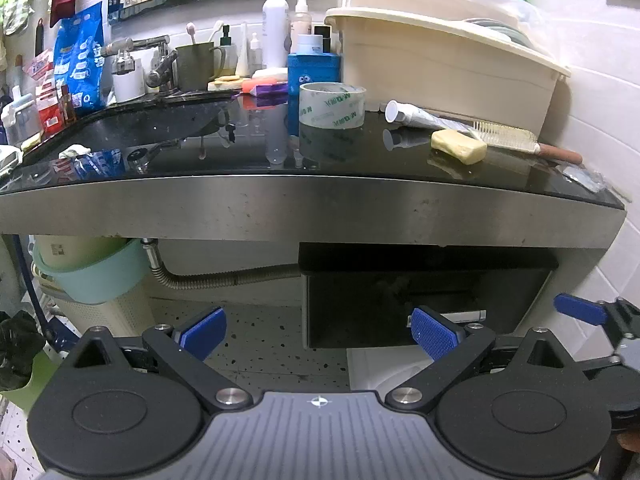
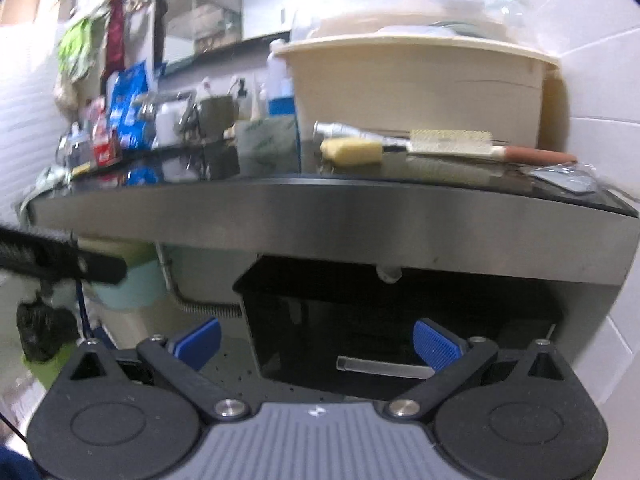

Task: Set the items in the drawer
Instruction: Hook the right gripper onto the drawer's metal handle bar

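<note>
Black and glossy, the drawer (image 1: 424, 296) sits shut under the steel-edged countertop (image 1: 304, 204), its metal handle (image 2: 380, 366) facing us. Left gripper (image 1: 318, 334) hangs low before it, jaws spread wide, nothing between them. Right gripper (image 2: 318, 346) is level with the handle, equally wide and empty. Up on the counter wait the tape roll (image 1: 332, 106), the yellow soap bar (image 1: 458, 146), a tube (image 1: 424, 118) and a brush (image 1: 516, 140) beside the cream tub (image 1: 440, 60).
</note>
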The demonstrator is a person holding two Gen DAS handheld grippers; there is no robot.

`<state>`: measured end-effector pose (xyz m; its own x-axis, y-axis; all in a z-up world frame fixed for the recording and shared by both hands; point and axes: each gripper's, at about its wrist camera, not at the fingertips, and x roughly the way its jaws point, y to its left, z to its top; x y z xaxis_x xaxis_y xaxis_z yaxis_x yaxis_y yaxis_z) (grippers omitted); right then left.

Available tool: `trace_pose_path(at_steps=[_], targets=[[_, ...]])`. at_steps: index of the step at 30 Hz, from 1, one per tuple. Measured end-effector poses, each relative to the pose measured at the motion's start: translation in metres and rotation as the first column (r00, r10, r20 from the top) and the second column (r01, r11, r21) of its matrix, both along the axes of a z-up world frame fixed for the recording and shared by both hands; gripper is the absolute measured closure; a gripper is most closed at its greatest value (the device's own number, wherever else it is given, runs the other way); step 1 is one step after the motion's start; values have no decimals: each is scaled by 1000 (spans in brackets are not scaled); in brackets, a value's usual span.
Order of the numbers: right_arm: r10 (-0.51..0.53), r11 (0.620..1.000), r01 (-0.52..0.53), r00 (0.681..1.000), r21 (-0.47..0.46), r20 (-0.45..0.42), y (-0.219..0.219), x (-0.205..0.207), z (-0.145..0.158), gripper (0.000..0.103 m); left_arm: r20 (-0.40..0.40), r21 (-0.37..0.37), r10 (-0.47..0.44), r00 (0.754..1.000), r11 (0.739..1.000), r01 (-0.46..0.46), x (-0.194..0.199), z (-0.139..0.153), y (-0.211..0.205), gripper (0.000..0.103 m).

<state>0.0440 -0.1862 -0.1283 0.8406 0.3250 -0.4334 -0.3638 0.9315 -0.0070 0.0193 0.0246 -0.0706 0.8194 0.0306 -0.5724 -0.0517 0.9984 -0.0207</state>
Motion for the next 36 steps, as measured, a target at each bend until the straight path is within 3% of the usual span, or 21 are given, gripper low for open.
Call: trace_pose_path(at_steps=[4, 11, 17, 21, 24, 27, 33, 36], targets=[[54, 993, -58, 998, -103, -37, 8, 16, -16, 0, -2, 0, 2, 1000, 1000, -2, 1, -2, 1, 3], [184, 973, -192, 981, -129, -69, 17, 26, -41, 0, -23, -16, 5, 1000, 1000, -6, 4, -6, 5, 3], [207, 909, -224, 975, -351, -85, 31, 48, -69, 1, -35, -24, 4, 999, 1000, -5, 4, -9, 9, 3], [247, 852, -273, 962, -446, -117, 35, 68, -85, 1, -48, -30, -1, 999, 1000, -1, 6, -12, 11, 3], [289, 773, -309, 949, -554, -126, 41, 82, -101, 2, -66, -50, -21, 998, 999, 17, 8, -14, 12, 3], [334, 641, -349, 929, -683, -161, 47, 97, -122, 10, -73, -61, -33, 997, 998, 29, 9, -16, 14, 3], [359, 438, -417, 894, -796, -270, 52, 122, -155, 17, -82, -55, -26, 996, 998, 21, 10, -19, 14, 3], [360, 369, -433, 882, -822, -303, 52, 131, -167, 17, -86, -58, -20, 996, 998, 15, 11, -20, 17, 3]])
